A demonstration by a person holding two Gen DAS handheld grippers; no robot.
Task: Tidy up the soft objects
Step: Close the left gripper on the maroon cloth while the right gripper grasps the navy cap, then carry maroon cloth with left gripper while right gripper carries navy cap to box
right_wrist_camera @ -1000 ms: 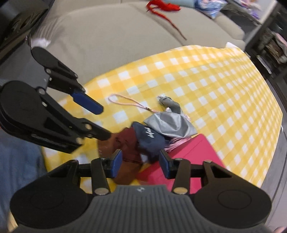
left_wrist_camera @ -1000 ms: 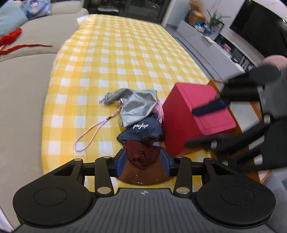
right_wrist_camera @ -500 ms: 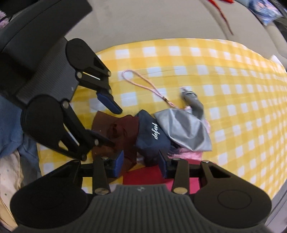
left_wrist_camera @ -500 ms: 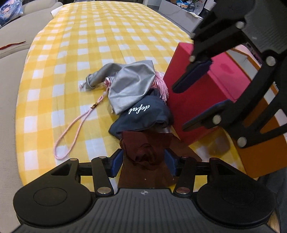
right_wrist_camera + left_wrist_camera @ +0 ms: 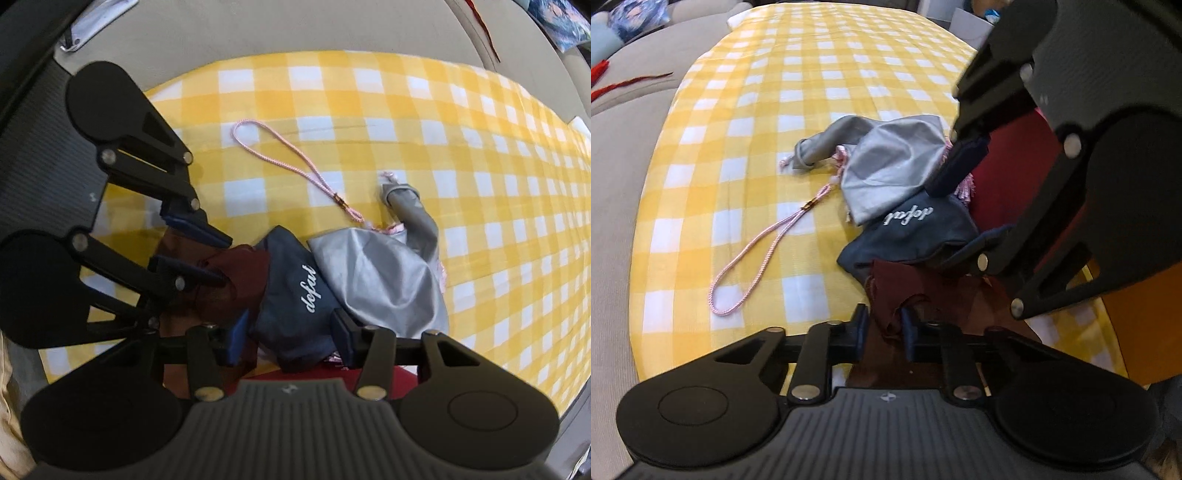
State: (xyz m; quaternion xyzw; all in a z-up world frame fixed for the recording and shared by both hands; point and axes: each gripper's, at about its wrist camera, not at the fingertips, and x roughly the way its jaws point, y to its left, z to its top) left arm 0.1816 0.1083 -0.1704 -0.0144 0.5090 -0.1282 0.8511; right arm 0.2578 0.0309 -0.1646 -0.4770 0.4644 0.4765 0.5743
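Yellow-and-white checked cloth (image 5: 798, 110) covered the table, with a beige sofa (image 5: 620, 155) along its far-left side as the left tongs saw it.

At the near table edge lay a crumpled maroon cloth (image 5: 905, 291). The left tongs (image 5: 884, 328) had their two blue pads drawn narrow and pinched a fold of that maroon cloth between them. Just ahead of those tongs, overlapping the maroon piece, lay a navy pouch (image 5: 916, 236) with white script lettering. Beyond the pouch a silver-grey satin bag (image 5: 886, 173) lay partly over it, its narrow neck pointing away to the left. A pink cord loop (image 5: 764, 251) trailed from the bag across the checks, ahead and left of the left tongs.

The right tongs (image 5: 290, 334) were spread wide, one pad on either side of the navy pouch (image 5: 295, 295), gripping nothing. From their view the maroon cloth (image 5: 236, 280) sat to the left with the left tongs (image 5: 218, 254) clamped on it, the silver-grey bag (image 5: 388, 280) ahead and right, and the pink cord (image 5: 295, 162) farther ahead.

A red box (image 5: 1008, 177) stood right of the pile, pressed against the fabrics and largely hidden behind the right tongs' black linkage, which filled the upper right of the left view. An orange surface (image 5: 1141, 332) showed beyond the cloth's right edge.
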